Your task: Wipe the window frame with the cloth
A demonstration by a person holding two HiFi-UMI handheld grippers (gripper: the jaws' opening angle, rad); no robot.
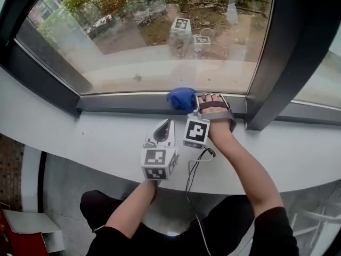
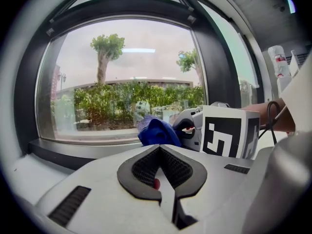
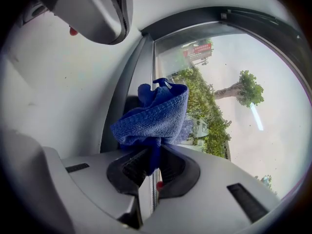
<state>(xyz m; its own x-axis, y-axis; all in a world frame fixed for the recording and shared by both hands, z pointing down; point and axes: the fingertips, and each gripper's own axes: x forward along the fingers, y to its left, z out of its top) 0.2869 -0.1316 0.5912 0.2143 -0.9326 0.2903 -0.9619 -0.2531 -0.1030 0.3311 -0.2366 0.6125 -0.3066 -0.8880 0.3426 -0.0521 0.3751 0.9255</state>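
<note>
- Your right gripper is clamped on a bunched blue microfibre cloth. The jaws are nearly together and a fold is pinched between the pads.
- Most of the cloth balloons out past the jaw tips, so it hides what lies straight ahead of them.
- In the head view, the cloth sits at the dark grey bottom rail of the window frame, right of the rail's middle and near the dark upright post.
- I can't confirm the cloth is touching the rail. Its underside is hidden in every view.
- In the head view your right hand and its strap cover the gripper body, and the jaw tips are lost behind the cloth.
- Your left gripper has its jaws together with nothing between the pads.
- It's over the white sill, on the near side of the right gripper and just to its left.
- In the left gripper view, the right gripper's marker cube blocks most of your right hand. Only part of the cloth shows beside it.
- The frame is cut off at the left and right edges of the head view.
- The glass pane carries faint reflections of the cubes, hard to make out against the shrubs outside.
</note>
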